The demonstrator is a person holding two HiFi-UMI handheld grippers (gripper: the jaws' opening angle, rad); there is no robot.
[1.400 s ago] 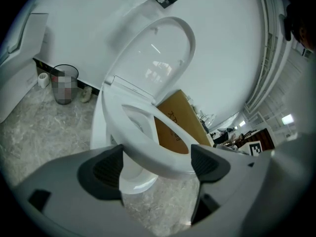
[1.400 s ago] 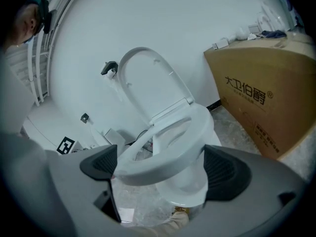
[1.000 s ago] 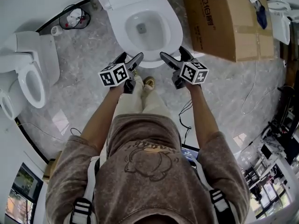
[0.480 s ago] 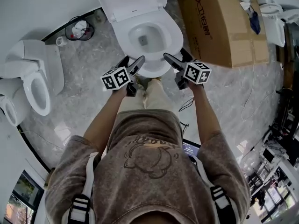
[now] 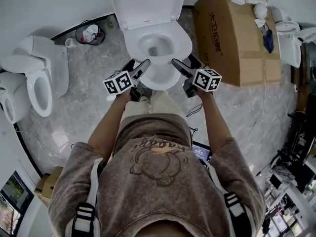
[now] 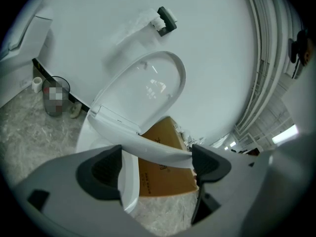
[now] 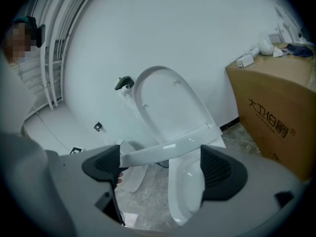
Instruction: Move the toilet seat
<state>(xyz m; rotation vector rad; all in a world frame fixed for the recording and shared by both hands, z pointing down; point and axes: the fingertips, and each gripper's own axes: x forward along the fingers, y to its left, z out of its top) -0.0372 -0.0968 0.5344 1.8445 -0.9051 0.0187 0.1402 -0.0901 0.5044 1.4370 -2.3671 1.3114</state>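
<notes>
The left gripper (image 5: 139, 63) has its jaws wide apart, clamped on nothing. The right gripper (image 5: 181, 60) is spread likewise, its jaws having just drawn in a little, with no pad pressing on anything. Across both gaps runs the front of the toilet seat (image 6: 158, 153) — a white band lying crosswise, each end meeting the inner jaw of a gripper. It seems propped there rather than gripped, though contact is hard to confirm. It stands clear of the bowl (image 7: 185, 191), part-raised, and is hinged at the far end under the upright lid (image 5: 148, 4). Both hands flank it evenly, neither nearer; the next move likely turns on that hinge, up and away toward the lid. A cardboard box (image 5: 237, 33) sits just right of the toilet, with a second toilet (image 5: 42, 78) and a waste bin (image 5: 89, 33) to the left — none in the path.
</notes>
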